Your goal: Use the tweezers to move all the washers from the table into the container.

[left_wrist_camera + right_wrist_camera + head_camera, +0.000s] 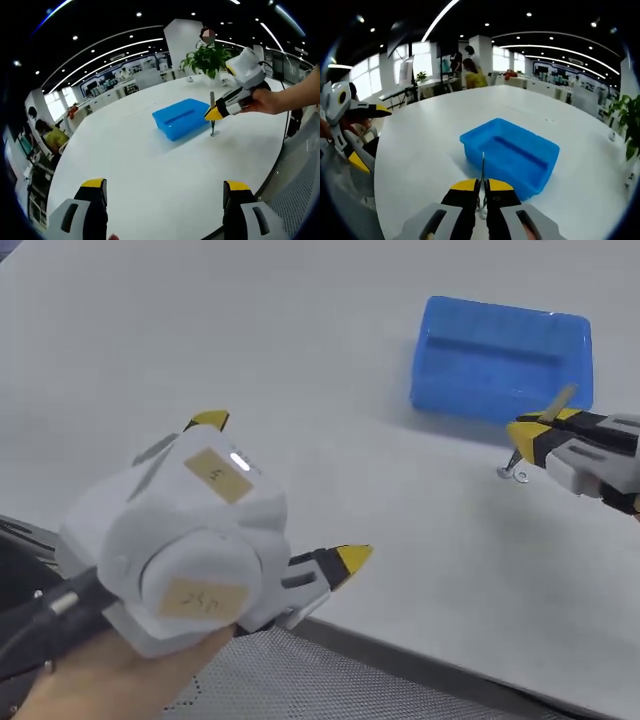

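Just in front of the blue container point(500, 360), on its near side, the right gripper point(530, 435) holds the tweezers point(557, 402) with its jaws pressed together on them. The tweezers stand close to upright, with their points down on the white table point(300, 360). At those points lies a small silvery washer point(513, 474), close to the container's near wall but not touching it. It is too small to tell whether the tweezers pinch it or only touch it. From the right gripper view, the container sits straight ahead along the line of the jaws, open side up and showing nothing inside. The coming move is probably a short lift and carry forward over the near rim. The container's long side runs across that path, which gives a wide target. The left gripper point(280, 488) hangs well away from the container, near the table's edge. Its jaws are spread wide and hold nothing. A hand point(100, 680) grips it from below. The right gripper is plainly the nearer one to both the washer and the container.
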`<move>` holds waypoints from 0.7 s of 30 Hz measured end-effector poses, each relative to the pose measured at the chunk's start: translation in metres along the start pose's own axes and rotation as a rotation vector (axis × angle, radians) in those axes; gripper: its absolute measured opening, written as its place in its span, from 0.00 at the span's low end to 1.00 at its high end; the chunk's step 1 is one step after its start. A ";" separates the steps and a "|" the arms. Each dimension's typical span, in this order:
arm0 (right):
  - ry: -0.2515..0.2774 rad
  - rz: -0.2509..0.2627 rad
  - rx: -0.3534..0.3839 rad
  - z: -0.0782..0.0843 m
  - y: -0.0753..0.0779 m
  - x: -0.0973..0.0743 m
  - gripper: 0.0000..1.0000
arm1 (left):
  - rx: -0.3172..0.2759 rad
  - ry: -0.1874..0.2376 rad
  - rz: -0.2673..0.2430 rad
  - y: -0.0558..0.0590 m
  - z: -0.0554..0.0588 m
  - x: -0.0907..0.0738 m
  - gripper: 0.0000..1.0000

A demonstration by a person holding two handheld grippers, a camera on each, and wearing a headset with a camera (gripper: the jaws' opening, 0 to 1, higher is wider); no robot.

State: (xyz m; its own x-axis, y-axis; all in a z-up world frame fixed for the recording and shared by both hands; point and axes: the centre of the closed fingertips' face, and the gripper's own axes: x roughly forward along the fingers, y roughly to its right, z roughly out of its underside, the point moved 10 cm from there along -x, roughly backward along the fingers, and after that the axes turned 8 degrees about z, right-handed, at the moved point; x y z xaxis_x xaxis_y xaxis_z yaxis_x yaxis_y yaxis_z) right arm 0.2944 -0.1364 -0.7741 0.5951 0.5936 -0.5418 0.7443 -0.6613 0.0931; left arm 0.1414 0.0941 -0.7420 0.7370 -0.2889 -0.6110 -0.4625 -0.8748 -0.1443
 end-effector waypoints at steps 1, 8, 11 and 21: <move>-0.006 0.013 -0.028 0.000 0.000 0.000 0.02 | 0.001 0.000 -0.001 0.000 0.000 0.000 0.99; -0.003 0.008 0.036 -0.006 0.003 -0.008 0.01 | -0.005 -0.003 -0.002 0.000 0.000 0.000 0.99; 0.005 0.017 0.044 -0.012 0.007 -0.013 0.01 | 0.010 -0.001 -0.003 0.001 0.000 -0.001 0.99; 0.078 0.010 0.067 -0.044 0.014 -0.036 0.01 | 0.003 0.025 -0.014 0.000 -0.002 -0.004 0.99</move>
State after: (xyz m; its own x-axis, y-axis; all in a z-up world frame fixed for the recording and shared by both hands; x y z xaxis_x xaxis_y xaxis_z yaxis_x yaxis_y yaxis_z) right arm 0.2965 -0.1474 -0.7165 0.6260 0.6188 -0.4746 0.7180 -0.6948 0.0411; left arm 0.1399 0.0948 -0.7384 0.7555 -0.2864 -0.5893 -0.4536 -0.8776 -0.1550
